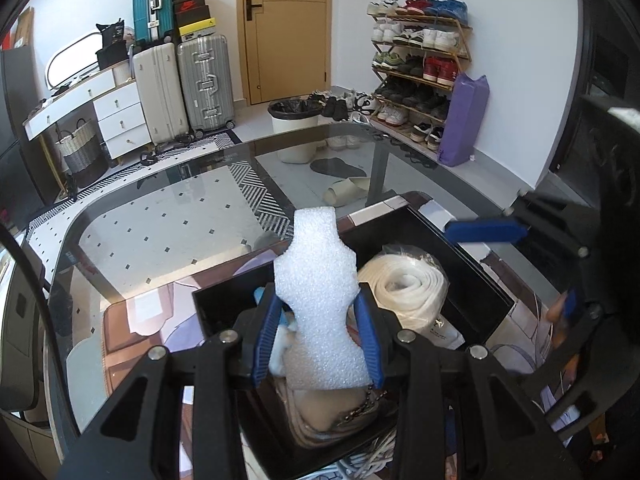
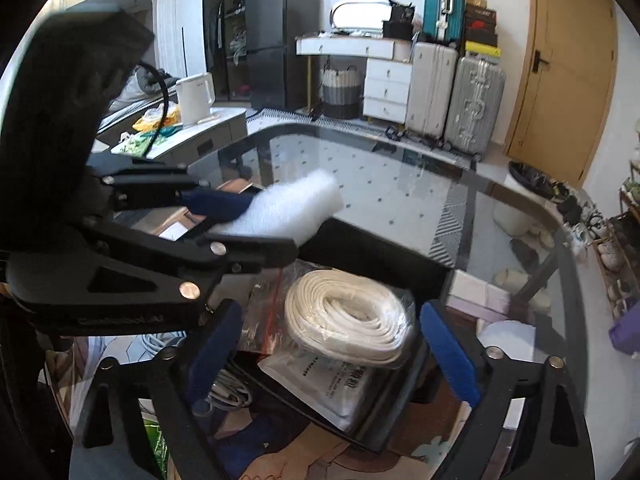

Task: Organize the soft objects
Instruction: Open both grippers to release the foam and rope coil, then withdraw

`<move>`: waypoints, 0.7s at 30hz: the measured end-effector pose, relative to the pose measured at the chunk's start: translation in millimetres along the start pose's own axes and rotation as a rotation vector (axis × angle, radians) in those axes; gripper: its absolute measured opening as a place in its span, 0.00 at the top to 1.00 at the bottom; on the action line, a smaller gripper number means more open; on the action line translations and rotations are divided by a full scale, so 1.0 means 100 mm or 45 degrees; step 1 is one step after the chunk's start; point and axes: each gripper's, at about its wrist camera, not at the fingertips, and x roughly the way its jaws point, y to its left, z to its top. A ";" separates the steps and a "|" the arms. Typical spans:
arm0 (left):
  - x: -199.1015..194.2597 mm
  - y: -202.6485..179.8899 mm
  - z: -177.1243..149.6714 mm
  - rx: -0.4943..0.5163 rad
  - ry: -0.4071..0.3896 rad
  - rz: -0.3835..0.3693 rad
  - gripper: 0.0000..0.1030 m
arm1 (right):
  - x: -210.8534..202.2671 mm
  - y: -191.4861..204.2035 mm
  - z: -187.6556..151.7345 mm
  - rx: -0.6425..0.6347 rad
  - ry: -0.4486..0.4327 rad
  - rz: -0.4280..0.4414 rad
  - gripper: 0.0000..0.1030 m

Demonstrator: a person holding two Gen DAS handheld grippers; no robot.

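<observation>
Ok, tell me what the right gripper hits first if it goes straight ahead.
Most likely the bagged white coil lying in the black box: it sits dead ahead between the right gripper's open jaws. Depth is uncertain.

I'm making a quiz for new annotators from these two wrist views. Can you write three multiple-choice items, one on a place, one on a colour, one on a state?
1. Where does the bagged white coil lie?
A. In the black box
B. On the shoe rack
C. On the floor

2. What colour are the pads on the gripper fingers?
A. Red
B. Blue
C. Yellow

3. How does the left gripper stand?
A. Open and empty
B. Shut on a cable
C. Shut on the white foam piece

Answers:
1 A: the coil sits inside the black box on the glass table.
2 B: both grippers show blue pads.
3 C: its two fingers press on the narrow waist of the foam piece, held above the box, while the right gripper stands open around the coil without touching it.
</observation>
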 end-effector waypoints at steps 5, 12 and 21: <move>0.05 -0.03 -0.03 0.035 0.033 -0.014 0.65 | -0.10 -0.07 -0.09 0.033 -0.002 -0.022 0.05; 0.12 -0.05 -0.03 0.046 0.055 -0.020 0.63 | -0.22 -0.17 -0.19 0.101 -0.019 -0.038 0.05; 0.02 -0.01 -0.04 -0.010 0.058 -0.008 0.39 | -0.37 -0.13 -0.40 0.153 -0.041 -0.034 0.03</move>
